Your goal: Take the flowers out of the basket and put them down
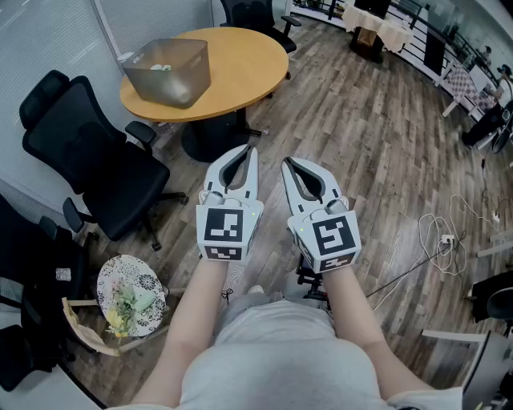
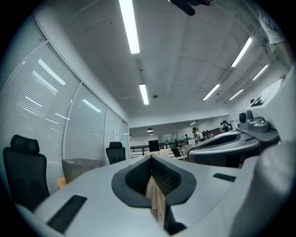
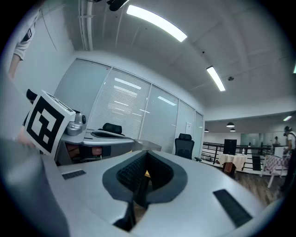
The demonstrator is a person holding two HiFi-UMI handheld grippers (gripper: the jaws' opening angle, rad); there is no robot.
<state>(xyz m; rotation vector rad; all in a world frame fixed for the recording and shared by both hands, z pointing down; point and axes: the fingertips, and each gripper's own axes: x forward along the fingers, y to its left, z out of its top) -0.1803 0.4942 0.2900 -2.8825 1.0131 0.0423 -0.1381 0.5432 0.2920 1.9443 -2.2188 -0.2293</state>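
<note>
Down at floor lvl, far left, flowers (image 1: 128, 303) sit in basket (image 1: 78, 327). We hold left gripper (image 1: 249, 150) & right gripper (image 1: 286, 163) shut, empty, well apart from it. Risk: reaching w/ jaws closed could tip basket or crush blooms.

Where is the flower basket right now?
Head view, lower left: the woven basket with white patterned lining sits on the floor, beside the black office chair and left of the person's left arm.

One round table (image 1: 240, 56), one grey basket (image 1: 180, 84), two black chairs (image 1: 80, 152) (image 1: 255, 14) and two hand-held grippers (left (image 1: 252, 150), right (image 1: 285, 163)).
</note>
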